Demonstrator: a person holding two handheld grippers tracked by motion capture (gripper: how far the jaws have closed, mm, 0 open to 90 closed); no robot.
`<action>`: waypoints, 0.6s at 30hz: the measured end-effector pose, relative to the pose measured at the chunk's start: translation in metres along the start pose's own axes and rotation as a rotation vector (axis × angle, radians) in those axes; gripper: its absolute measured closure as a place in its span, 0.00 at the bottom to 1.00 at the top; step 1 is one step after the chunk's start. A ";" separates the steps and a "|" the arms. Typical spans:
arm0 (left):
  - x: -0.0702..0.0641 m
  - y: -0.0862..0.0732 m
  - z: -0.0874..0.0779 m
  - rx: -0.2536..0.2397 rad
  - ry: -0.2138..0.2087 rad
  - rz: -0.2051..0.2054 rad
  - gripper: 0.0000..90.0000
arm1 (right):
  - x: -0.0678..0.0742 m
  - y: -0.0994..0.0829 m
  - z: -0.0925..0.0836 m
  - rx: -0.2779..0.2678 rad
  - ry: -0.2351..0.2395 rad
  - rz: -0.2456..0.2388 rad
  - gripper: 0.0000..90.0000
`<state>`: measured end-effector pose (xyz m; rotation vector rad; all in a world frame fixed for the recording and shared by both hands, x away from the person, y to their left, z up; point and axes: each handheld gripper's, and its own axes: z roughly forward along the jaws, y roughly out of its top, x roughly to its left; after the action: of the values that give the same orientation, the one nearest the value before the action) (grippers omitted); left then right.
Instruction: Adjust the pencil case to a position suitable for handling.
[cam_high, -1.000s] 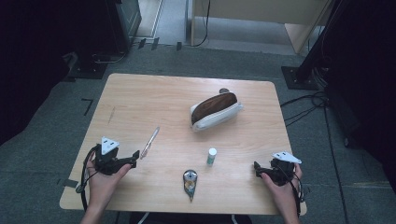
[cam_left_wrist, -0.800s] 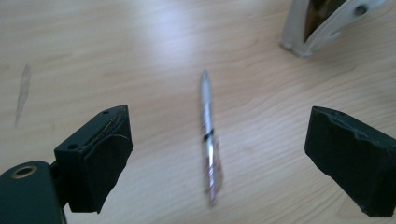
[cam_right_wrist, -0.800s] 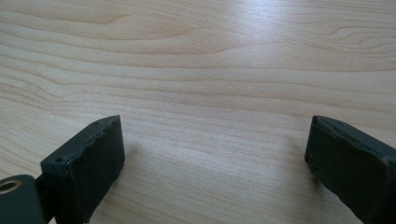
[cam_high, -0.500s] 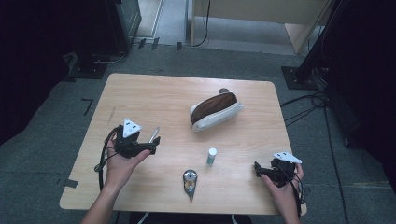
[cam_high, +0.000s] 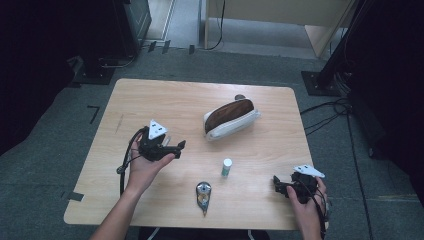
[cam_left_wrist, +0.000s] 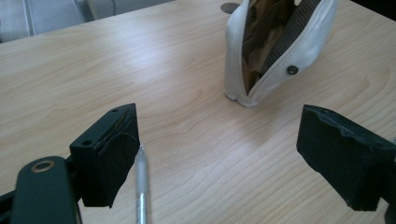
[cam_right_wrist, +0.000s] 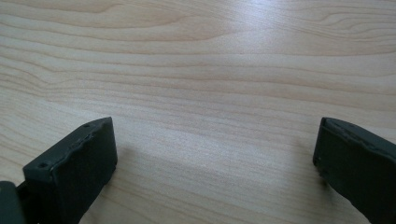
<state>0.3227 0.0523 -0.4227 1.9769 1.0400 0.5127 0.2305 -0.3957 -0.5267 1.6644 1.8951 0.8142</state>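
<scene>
A silver pen (cam_left_wrist: 142, 186) lies on the wooden table (cam_high: 165, 100), just inside the left-hand jaw in the left gripper view. My left gripper (cam_high: 179, 145) hovers over it left of centre, open; its jaws have just been closing a little, and no pad presses on the pen. Ahead of it lies a white pouch (cam_left_wrist: 275, 51) with a brown inside, its mouth gaping; the same pouch (cam_high: 231, 119) sits at the table's middle right. My right gripper (cam_high: 276, 184) rests near the front right edge, open over bare wood (cam_right_wrist: 215, 93).
A small white-and-green bottle (cam_high: 227, 167) stands between the two grippers. A round tape-dispenser-like thing (cam_high: 203, 193) lies near the front edge. A dark disc (cam_high: 240, 97) sits behind the pouch. Cables and stands line the floor around the table.
My left hand has moved from the table's left edge rightward and away from the person, over the pen. The right hand has kept still.
</scene>
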 end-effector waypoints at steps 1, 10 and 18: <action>0.000 0.000 0.000 0.000 0.000 0.000 0.15 | 0.000 0.000 0.000 0.000 0.000 0.000 0.00; -0.024 0.015 0.026 -0.030 -0.088 0.029 0.23 | 0.000 0.000 0.000 0.000 0.001 -0.002 0.00; -0.043 0.023 0.051 -0.011 -0.113 0.071 0.32 | 0.000 0.000 0.000 0.001 0.001 -0.001 0.00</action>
<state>0.3428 -0.0141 -0.4325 2.0144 0.8986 0.4386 0.2305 -0.3958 -0.5266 1.6639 1.8967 0.8143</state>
